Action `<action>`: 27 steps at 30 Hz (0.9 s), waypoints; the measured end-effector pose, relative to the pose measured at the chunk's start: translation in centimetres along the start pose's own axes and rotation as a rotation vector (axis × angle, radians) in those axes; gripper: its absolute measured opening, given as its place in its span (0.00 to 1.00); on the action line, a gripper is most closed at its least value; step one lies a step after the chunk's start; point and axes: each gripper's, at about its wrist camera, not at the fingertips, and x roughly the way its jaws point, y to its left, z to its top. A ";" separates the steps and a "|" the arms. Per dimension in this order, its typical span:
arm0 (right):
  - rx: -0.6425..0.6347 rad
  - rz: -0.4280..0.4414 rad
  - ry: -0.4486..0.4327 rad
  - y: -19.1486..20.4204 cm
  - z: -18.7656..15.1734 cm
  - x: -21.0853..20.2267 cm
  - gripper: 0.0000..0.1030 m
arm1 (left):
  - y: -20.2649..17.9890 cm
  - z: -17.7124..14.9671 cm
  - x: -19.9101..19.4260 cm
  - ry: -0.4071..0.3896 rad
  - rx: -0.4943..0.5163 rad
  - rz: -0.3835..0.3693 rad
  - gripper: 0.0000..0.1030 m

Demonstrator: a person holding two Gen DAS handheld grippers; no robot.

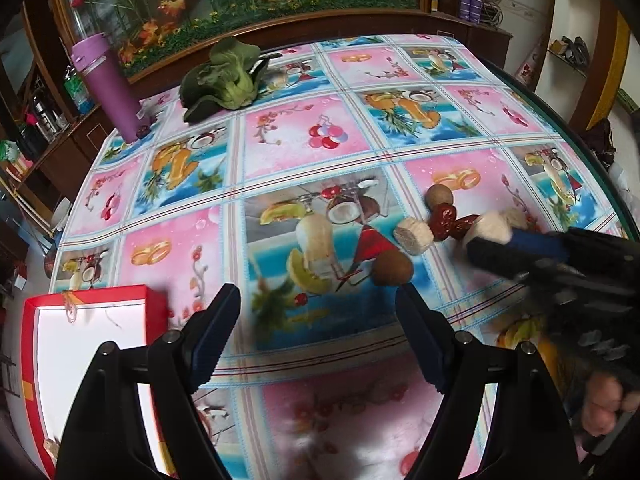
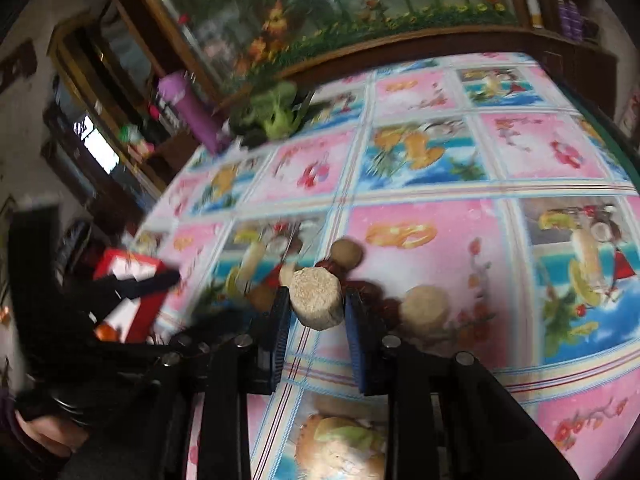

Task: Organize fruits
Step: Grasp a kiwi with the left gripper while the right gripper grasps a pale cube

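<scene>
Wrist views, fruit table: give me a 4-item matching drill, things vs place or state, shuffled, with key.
Column 1
1. pale round cake
2. red box
3. purple bottle
4. leafy green vegetable

Column 2
A. standing at the table's far left edge
B. between the right gripper's fingers
C. open, white inside, at the near left corner beside the left gripper
D. lying at the far side, right of the bottle

Pairs: 1-B, 2-C, 3-A, 4-D
</scene>
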 end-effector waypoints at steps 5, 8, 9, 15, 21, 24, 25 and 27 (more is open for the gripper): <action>0.045 0.014 0.016 -0.5 0.1 0.3 0.25 | -1.3 0.5 1.3 0.025 0.007 -0.001 0.71; 0.049 0.015 0.019 -0.6 0.1 0.4 0.25 | -1.7 0.9 2.2 0.044 -0.010 -0.036 0.60; 0.050 0.016 0.020 -0.6 0.1 0.4 0.25 | -1.8 1.1 2.5 0.050 -0.017 -0.054 0.53; 0.055 0.010 0.030 -0.8 0.0 0.8 0.25 | -2.5 1.4 3.7 0.066 -0.045 -0.118 0.49; 0.053 0.011 0.035 -0.8 -0.1 1.1 0.25 | -2.1 1.6 3.7 0.045 -0.053 -0.134 0.26; 0.048 0.012 0.032 -0.7 -0.1 1.0 0.25 | -1.9 1.4 3.6 0.040 -0.057 -0.144 0.26; 0.042 0.011 0.028 -0.6 -0.2 1.0 0.25 | -1.9 1.3 3.5 0.037 -0.061 -0.141 0.26; 0.022 0.009 0.015 -0.2 -0.3 0.9 0.25 | -1.7 1.0 2.9 0.027 -0.075 -0.138 0.26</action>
